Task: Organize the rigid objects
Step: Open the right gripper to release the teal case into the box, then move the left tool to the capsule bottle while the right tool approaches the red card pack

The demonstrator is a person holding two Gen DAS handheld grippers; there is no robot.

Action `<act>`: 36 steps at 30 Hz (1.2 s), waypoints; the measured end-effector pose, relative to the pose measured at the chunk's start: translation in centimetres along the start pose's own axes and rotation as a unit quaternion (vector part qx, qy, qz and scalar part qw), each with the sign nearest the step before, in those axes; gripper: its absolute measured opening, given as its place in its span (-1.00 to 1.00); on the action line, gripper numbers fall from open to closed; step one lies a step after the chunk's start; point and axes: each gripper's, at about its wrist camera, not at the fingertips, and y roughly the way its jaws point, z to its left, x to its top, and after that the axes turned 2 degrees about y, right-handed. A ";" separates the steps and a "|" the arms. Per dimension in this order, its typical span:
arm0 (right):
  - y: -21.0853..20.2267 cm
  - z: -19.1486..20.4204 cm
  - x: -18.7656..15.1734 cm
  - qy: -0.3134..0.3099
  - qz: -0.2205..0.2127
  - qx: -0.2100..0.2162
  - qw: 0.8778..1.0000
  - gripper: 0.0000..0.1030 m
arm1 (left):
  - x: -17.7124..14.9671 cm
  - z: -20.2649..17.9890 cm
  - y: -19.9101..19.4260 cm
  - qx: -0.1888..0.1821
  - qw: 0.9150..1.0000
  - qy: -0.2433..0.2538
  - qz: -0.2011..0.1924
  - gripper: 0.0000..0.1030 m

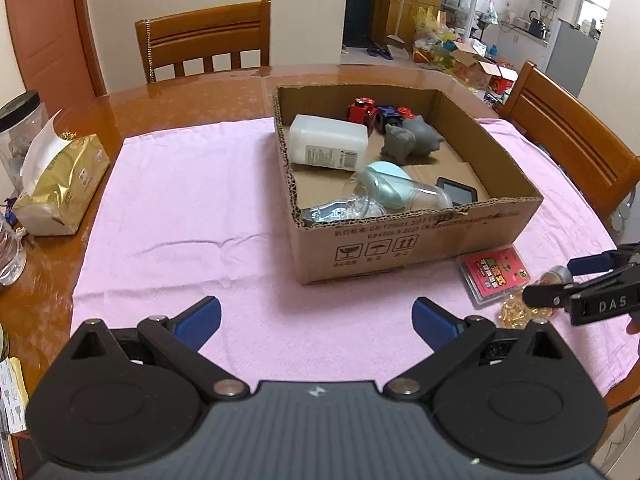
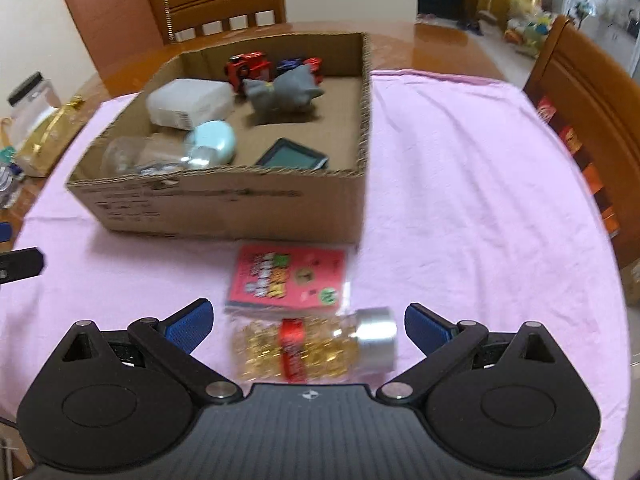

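A cardboard box stands on the pink cloth and holds a white bottle, red and blue toy cars, grey toy animals, a teal case, a clear jar and a small dark screen device. A red card pack lies in front of the box. A bottle of gold capsules with a silver cap lies on its side between the fingers of my open right gripper, untouched. My left gripper is open and empty over bare cloth.
A gold tissue pack and a black-lidded jar stand at the table's left edge. Wooden chairs stand at the far side and right. My right gripper shows at the right edge of the left wrist view.
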 end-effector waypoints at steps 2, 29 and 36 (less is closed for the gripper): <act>0.0 0.8 -0.1 -0.003 0.004 0.002 1.000 1.00 | 0.0 0.0 -0.1 -0.001 1.000 0.000 -0.001 0.96; 0.1 9.8 -0.8 -0.057 0.034 0.078 0.995 1.00 | -0.6 4.0 -0.3 -0.008 1.000 -0.013 0.001 0.96; -0.5 4.6 1.2 -0.041 -0.021 -0.017 0.999 1.00 | -0.6 2.6 -0.2 0.004 1.000 -0.025 -0.006 0.96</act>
